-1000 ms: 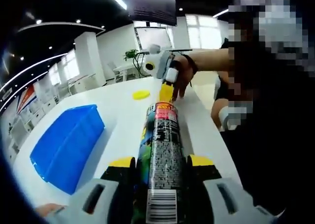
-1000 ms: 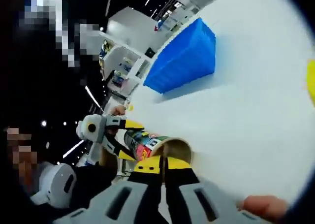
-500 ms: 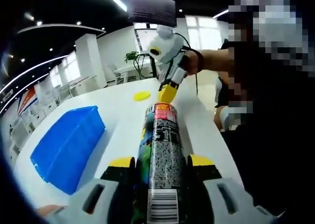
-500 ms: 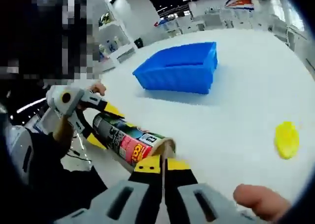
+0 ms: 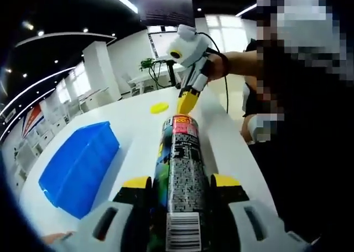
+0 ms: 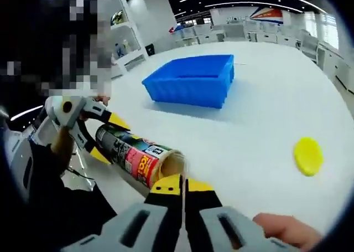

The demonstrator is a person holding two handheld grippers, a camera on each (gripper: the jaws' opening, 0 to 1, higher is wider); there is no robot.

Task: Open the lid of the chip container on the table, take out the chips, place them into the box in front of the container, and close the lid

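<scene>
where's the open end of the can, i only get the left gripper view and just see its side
Observer: In the right gripper view the chip container lies sideways, its open mouth toward the right gripper.
Operator: anything pulled out yet
Observer: That gripper's jaws look closed at the mouth; whether they hold chips I can't tell.
Operator: is the box empty
Observer: The blue box shows no chips inside from this angle; the yellow lid lies on the white table.

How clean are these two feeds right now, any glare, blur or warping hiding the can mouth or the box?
Left gripper view: ceiling strips and windows glare, fisheye bends the room, the chip can is sharp, its mouth faces away. Right gripper view: the open mouth shows beside the right claw, slightly soft; blue box and yellow lid read clearly on the evenly lit white table.
</scene>
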